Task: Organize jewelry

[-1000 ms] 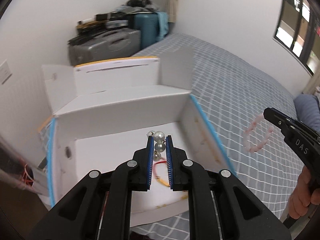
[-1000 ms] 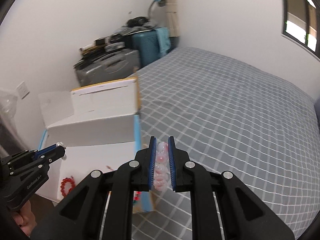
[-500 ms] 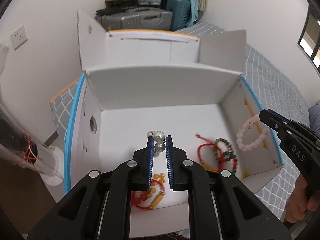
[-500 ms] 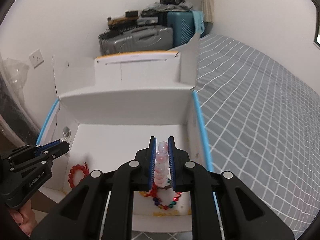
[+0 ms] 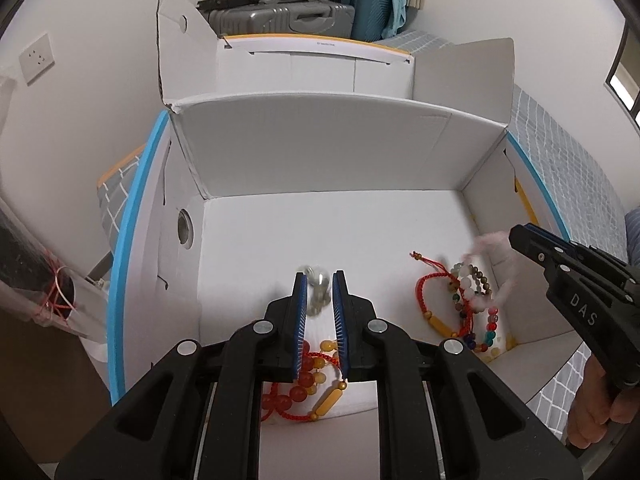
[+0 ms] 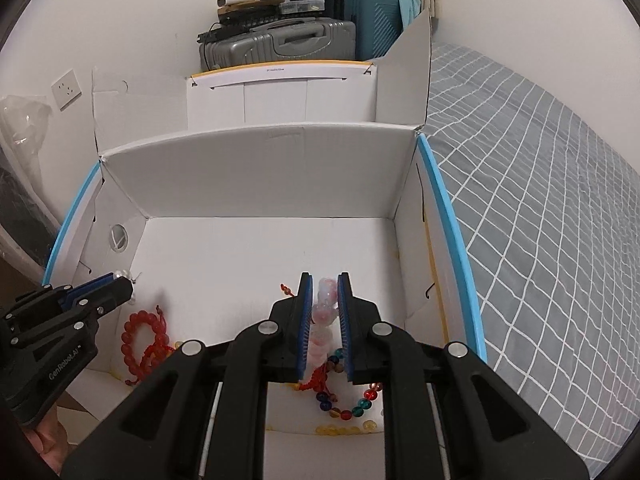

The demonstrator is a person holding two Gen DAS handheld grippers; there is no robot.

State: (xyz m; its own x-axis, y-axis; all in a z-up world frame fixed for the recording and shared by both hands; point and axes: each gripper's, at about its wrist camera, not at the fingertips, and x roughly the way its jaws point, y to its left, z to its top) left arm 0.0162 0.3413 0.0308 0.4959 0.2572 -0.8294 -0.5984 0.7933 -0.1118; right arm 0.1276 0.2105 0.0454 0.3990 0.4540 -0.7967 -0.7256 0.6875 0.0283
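The left tool (image 5: 320,276) is clenched on a pearl bead string (image 5: 318,296). Its jaws have just been opening slightly, and the beads lie between the pads, blurred, so the grip is judged to be loosening. The right tool (image 6: 325,278) is clenched on a pink bead bracelet (image 6: 326,312). Its jaws have likewise just been opening, and the beads fill the gap between the pads. Both items are light, limp strands of hard, smooth, round beads. They sag and swing freely, can roll out of a shallow pinch, and the cord is the weak part. Take hold across one or two beads, well inside the ribbed pads, not at the fingertips. Both tools point steeply down over the near part of an open white cardboard box (image 5: 320,108), so each strand hangs above the box floor and not outside it. On that floor, directly under the left tool, lies a red and amber bead bracelet (image 5: 304,384). Near the right wall lies a heap of red-cord and multicoloured bracelets (image 5: 460,304), just below the pink bracelet. The far part of the floor is bare. Behind the box stands a second white box (image 6: 280,92), then stacked suitcases (image 6: 288,42). The checked bed (image 6: 540,200) lies to the right.
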